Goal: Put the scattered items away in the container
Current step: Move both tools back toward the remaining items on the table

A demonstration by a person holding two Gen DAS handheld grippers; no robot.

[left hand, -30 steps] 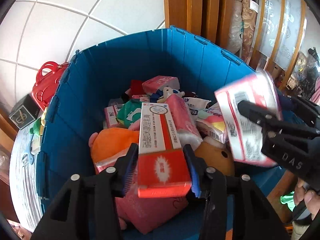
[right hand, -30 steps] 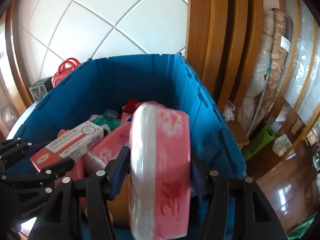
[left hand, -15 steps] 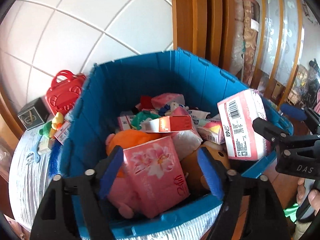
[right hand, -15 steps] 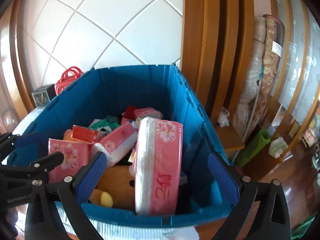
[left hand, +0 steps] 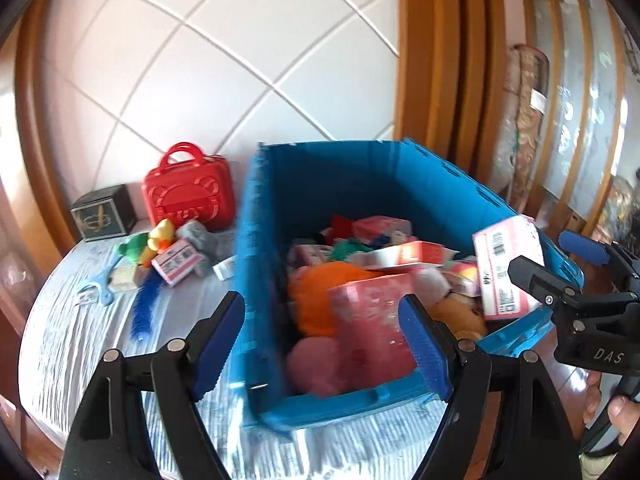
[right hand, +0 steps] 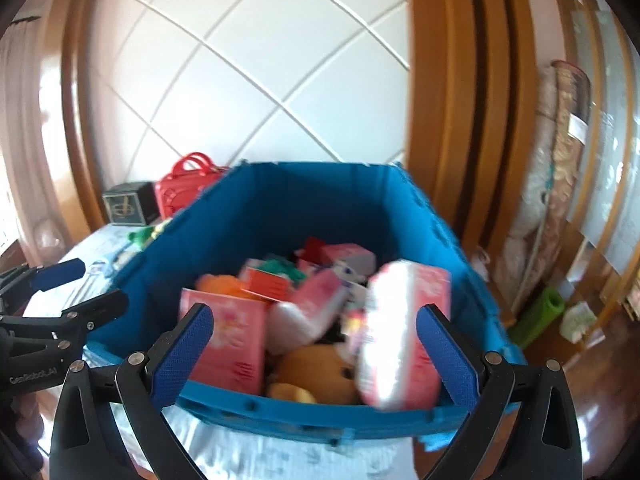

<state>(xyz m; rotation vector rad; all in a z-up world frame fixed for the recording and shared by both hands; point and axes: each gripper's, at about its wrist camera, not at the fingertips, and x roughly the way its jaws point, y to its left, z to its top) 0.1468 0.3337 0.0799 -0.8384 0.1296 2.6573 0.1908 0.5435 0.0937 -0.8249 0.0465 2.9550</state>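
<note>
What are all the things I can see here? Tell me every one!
bin: one, blue, on the table, nearly full
tissue packs: several, pink, in the bin
plush toys: orange, pink and brown, in the bin
red case: one, left of the bin
black box: one, beside the red case
small toys: a scattered cluster, left of the bin
left gripper: black with blue pads, open, empty
right gripper: same, open, empty

The right gripper [right hand: 316, 354], fingers [right hand: 182, 356] spread and empty, faces a blue plastic crate [right hand: 320, 408] holding a pink wrapped tissue pack [right hand: 400, 332] standing on end.
</note>
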